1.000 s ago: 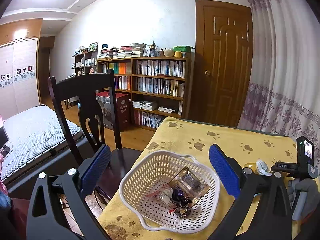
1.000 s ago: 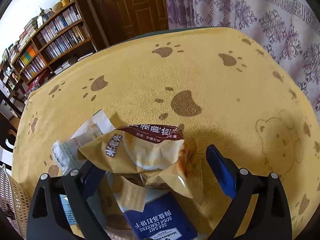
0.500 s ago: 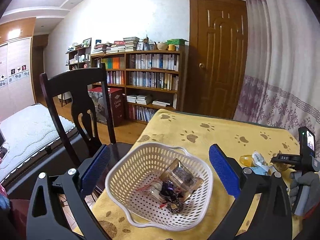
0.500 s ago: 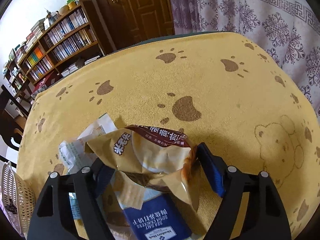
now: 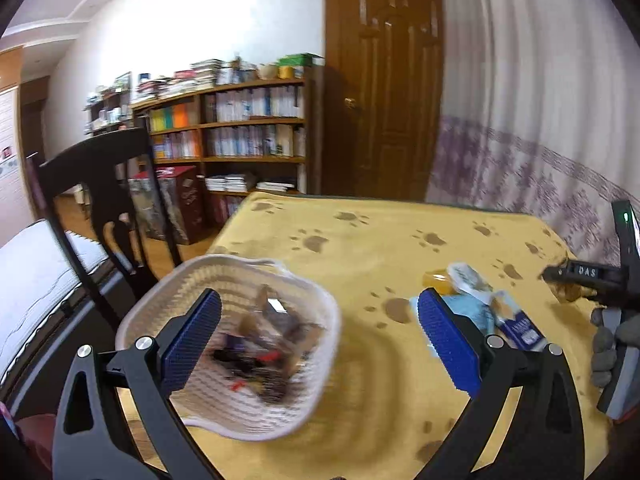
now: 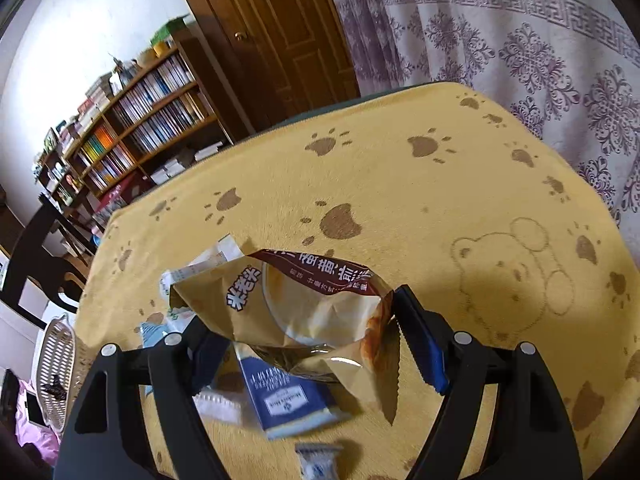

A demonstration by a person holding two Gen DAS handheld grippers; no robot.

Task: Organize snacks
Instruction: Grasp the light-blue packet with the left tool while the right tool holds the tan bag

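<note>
Two grippers: right gripper (image 6: pixel 316 344) pinched the tan bag (image 6: pixel 304 312) above the table (image 6: pixel 440 200); left gripper (image 5: pixel 318 340) gaped wide, empty, basket (image 5: pixel 320 320) at its 9 o'clock.

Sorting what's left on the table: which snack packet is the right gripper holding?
The tan packet with the dark red top band, clamped in the right gripper; the navy cracker packet lies flat underneath.

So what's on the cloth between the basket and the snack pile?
Nothing. In the left wrist view, the stretch between the basket and the snack pile is bare yellow cloth with paw prints.
</note>
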